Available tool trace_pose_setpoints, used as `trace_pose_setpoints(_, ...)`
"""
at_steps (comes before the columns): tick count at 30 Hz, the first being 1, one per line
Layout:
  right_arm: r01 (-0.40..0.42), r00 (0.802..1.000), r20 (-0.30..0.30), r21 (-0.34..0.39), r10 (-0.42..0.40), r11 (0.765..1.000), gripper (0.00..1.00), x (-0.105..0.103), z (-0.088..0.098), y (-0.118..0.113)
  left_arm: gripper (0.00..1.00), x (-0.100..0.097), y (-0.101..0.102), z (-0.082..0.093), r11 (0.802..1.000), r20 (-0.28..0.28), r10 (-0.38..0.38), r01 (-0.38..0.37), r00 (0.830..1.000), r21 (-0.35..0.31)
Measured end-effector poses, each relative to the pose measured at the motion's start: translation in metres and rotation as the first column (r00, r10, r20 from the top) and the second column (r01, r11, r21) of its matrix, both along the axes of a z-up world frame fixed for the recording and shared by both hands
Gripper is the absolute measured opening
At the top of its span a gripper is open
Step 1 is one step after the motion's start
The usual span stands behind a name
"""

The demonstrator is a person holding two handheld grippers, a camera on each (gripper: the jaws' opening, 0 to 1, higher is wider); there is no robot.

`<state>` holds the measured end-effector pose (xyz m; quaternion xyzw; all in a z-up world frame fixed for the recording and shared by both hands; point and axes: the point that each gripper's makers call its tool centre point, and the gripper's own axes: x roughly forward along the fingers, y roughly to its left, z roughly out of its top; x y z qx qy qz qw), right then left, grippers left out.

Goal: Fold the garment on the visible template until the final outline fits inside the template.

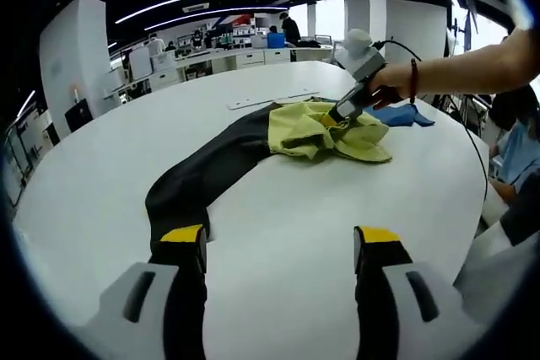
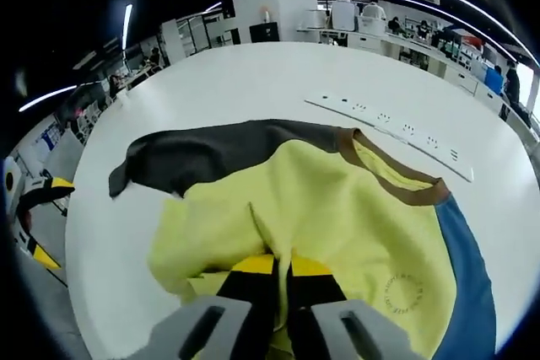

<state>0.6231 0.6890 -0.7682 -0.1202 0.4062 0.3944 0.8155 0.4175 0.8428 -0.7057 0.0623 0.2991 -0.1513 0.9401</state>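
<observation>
A large white tabletop (image 1: 278, 225) carries a garment (image 1: 253, 145) made of dark grey, pale yellow and blue fabric.

In the left gripper view, the left hand-held gripper (image 1: 278, 246) hovers at 6 o'clock with its yellow-tipped jaws spread wide and nothing between them. Its left jaw overlaps the garment's dark grey end. The garment runs from there toward 1 o'clock, where the yellow part lies bunched. The right hand-held gripper (image 1: 337, 114), held by a person's hand (image 1: 390, 83), grips that yellow fabric.

In the right gripper view, the right hand-held gripper (image 2: 281, 269) at 6 o'clock is pinched closed on a raised fold of yellow cloth. A white power strip (image 2: 388, 134) lies on the tabletop beyond the garment, toward 1 o'clock.
</observation>
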Motion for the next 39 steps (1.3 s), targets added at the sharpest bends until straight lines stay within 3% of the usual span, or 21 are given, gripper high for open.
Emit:
trace_pose_setpoints(5,-0.007,1.0,0.02,-0.003,0.007,1.0,0.01,0.0,0.001,0.0,0.65,0.004,-0.004,-0.001,1.0,-0.003,-0.001,0.001,1.0,-0.013)
trace_pose_setpoints(10,0.011,0.996,0.092,-0.01,-0.01,1.0,0.21,0.002,0.022,-0.007,0.65,0.009,-0.01,0.007,0.999,0.013,-0.012,0.012,1.0,-0.029)
trace_pose_setpoints(12,0.002,0.987,0.159,-0.064,0.008,0.998,0.27,0.004,0.033,-0.017,0.64,0.011,-0.013,0.011,0.999,0.023,-0.018,0.019,1.0,-0.043)
trace_pose_setpoints(15,0.008,0.981,0.194,-0.027,-0.003,1.0,0.37,-0.003,0.052,-0.022,0.63,0.016,-0.019,0.017,0.997,0.039,-0.027,0.03,0.999,-0.067)
trace_pose_setpoints(21,0.075,0.981,0.176,0.019,-0.077,0.997,0.46,-0.024,0.067,-0.043,0.55,0.03,-0.036,0.031,0.989,0.094,-0.035,0.048,0.995,-0.142)
trace_pose_setpoints(23,0.12,0.974,0.195,0.004,-0.118,0.993,0.46,-0.031,0.069,-0.057,0.55,0.036,-0.04,0.033,0.989,0.1,-0.036,0.05,0.994,-0.139)
trace_pose_setpoints(27,0.162,0.969,0.185,0.04,-0.167,0.986,0.45,-0.05,0.071,-0.072,0.51,0.045,-0.052,0.037,0.984,0.116,-0.049,0.068,0.992,-0.164)
trace_pose_setpoints(31,0.192,0.967,0.159,0.049,-0.197,0.98,0.44,-0.07,0.063,-0.085,0.49,0.054,-0.06,0.035,0.982,0.114,-0.038,0.059,0.993,-0.181)
trace_pose_setpoints(35,0.205,0.975,0.075,0.061,-0.209,0.977,0.43,-0.092,0.045,-0.09,0.49,0.059,-0.068,0.028,0.98,0.106,-0.033,0.053,0.994,-0.192)
trace_pose_setpoints(39,0.237,0.969,0.056,0.071,-0.241,0.969,0.41,-0.105,0.036,-0.097,0.46,0.063,-0.072,0.02,0.975,0.086,-0.018,0.036,0.996,-0.22)
